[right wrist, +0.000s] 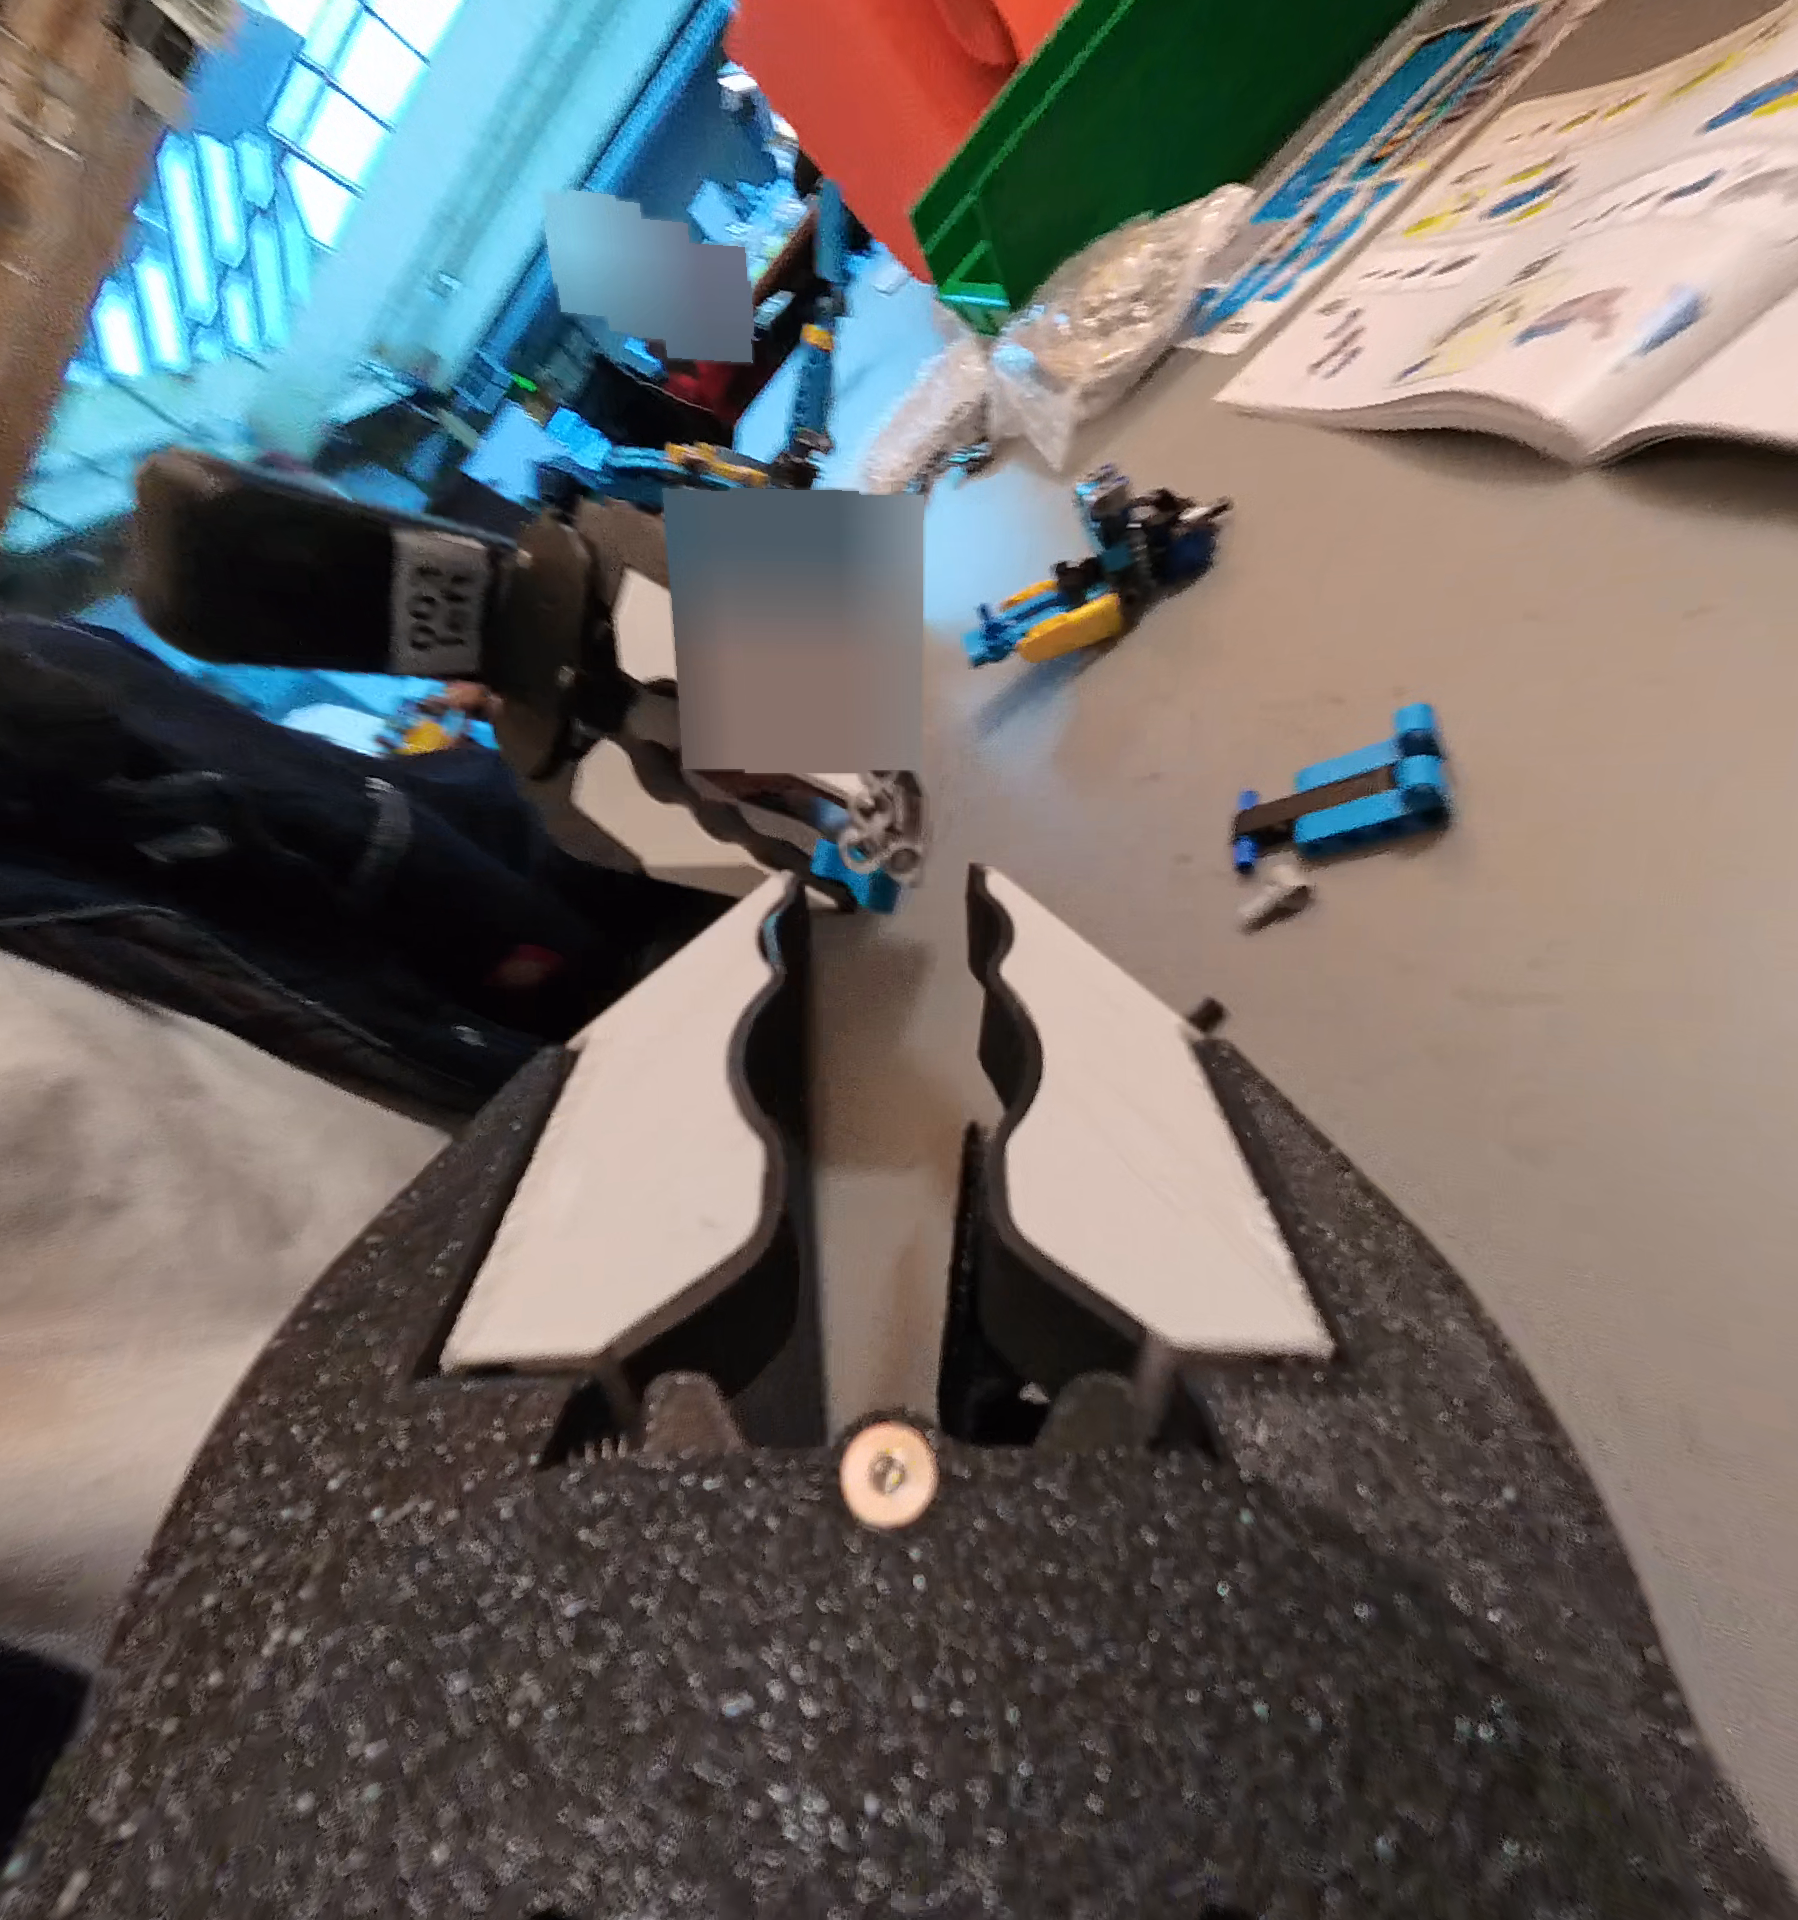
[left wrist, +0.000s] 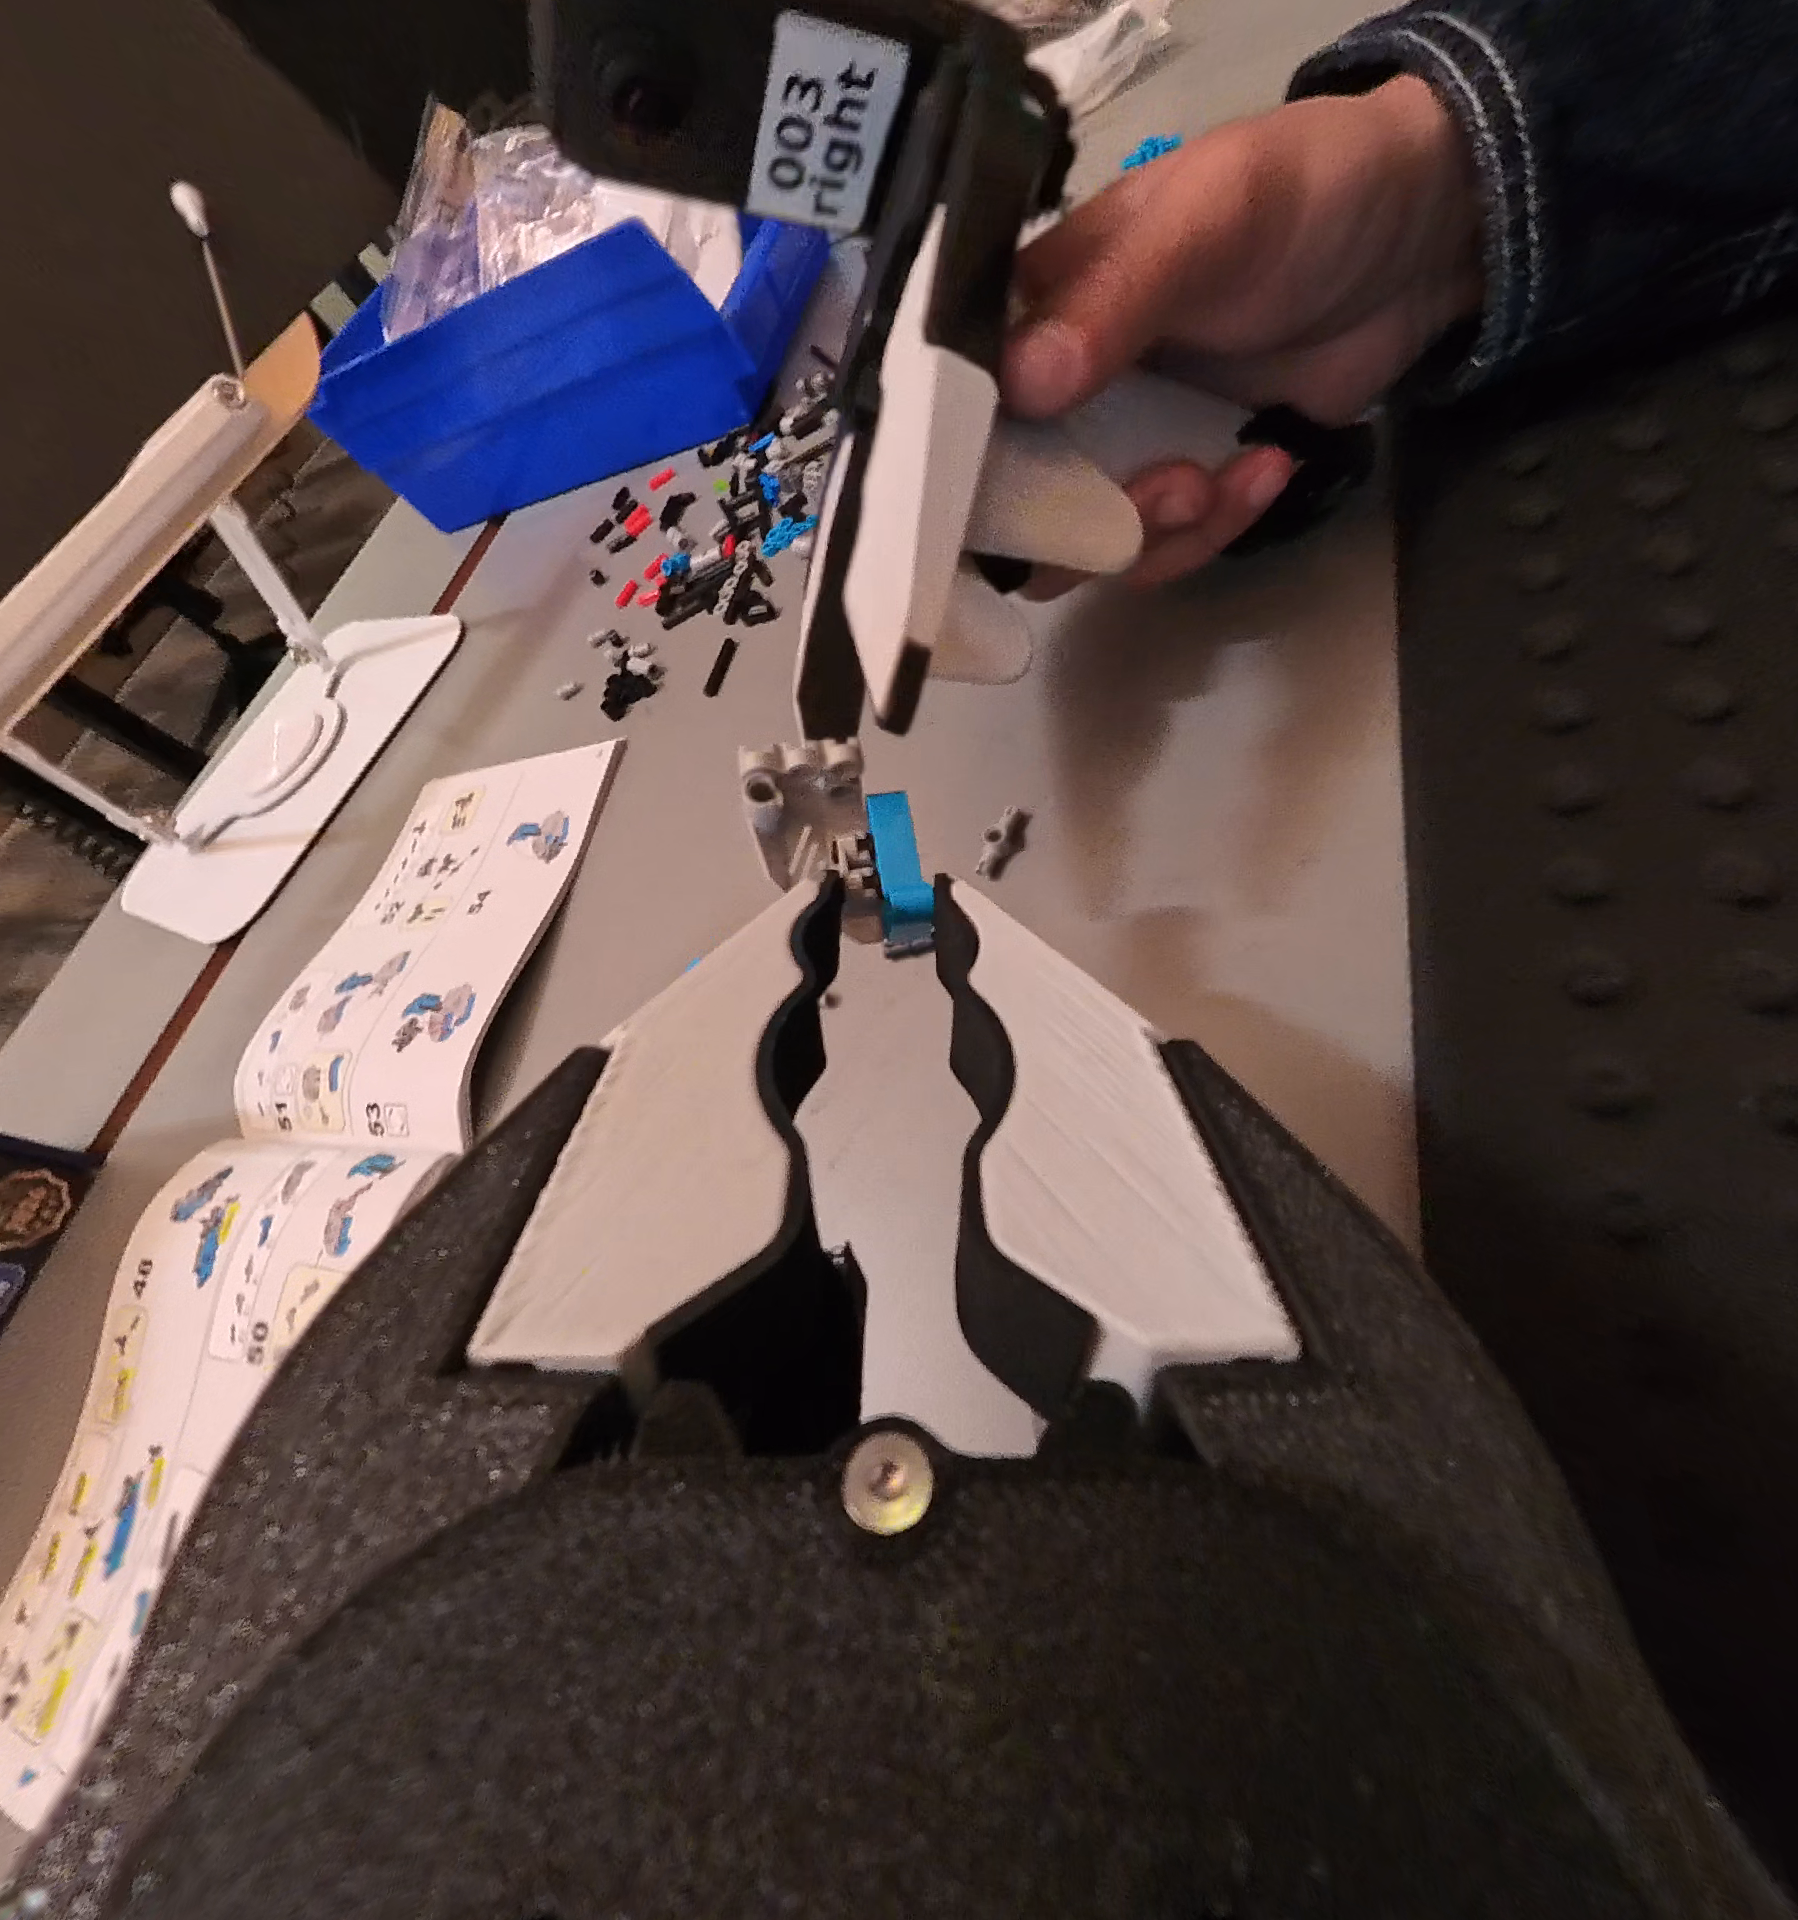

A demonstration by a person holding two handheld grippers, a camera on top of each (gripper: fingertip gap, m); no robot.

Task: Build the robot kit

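Left tongs around knobby plastic assembly

— What lies beyond the claw in the right wrist view?
— A grey table runs ahead of it and to its right. Far ahead, up and to the left, bright windows throw bluish daylight; a brown wall stands at the far left.

— And in the left wrist view?
— The same grey table stretches ahead under warm, dim light. Left of the claw stands a white lamp base, and beyond the table's edge, patterned carpet. To the right, a dark dimpled surface.
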